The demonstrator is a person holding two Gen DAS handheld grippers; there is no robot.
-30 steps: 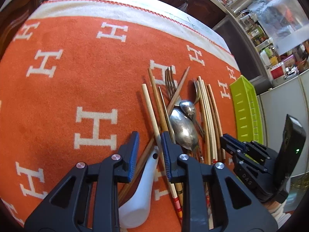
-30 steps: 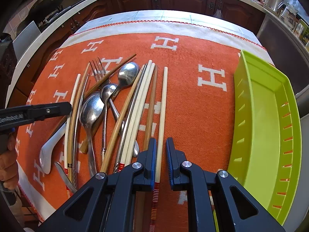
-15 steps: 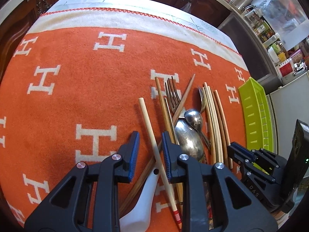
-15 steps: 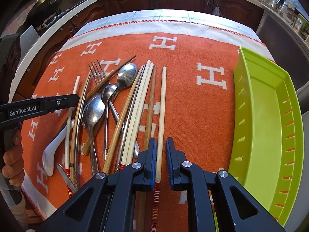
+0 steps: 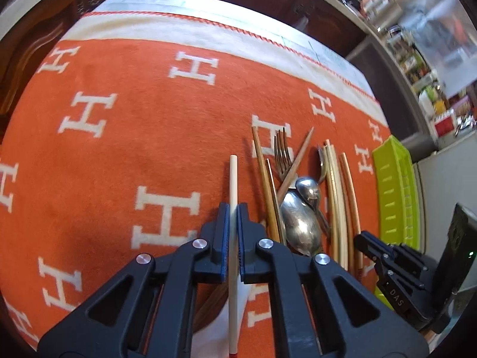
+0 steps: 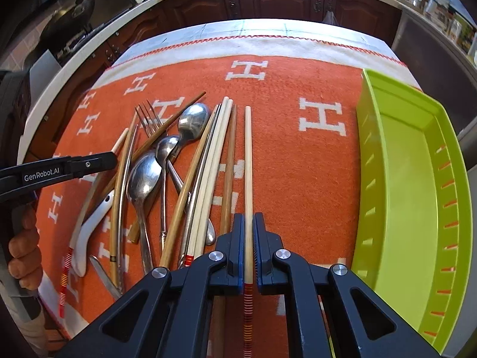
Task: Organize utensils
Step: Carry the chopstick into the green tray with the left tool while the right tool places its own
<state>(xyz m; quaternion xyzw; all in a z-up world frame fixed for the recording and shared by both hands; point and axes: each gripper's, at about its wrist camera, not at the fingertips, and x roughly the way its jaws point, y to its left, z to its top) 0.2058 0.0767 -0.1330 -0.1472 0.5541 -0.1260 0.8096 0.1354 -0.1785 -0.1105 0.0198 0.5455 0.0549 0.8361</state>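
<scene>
Counting three spoons (image 6: 140, 179), one fork (image 6: 147, 117).

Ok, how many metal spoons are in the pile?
3: a large spoon leftmost, a small spoon just behind it, a third spoon farthest back. Others may be hidden.

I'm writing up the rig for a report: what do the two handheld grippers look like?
Both the left gripper and the right gripper are matte black plastic with cut-out linkage arms, round silver pivot pins and blue pads inside the fingers. Seen from the side, the left one bears white "GenRobot.AI" lettering, the right one "DAS". No cables show.
</scene>
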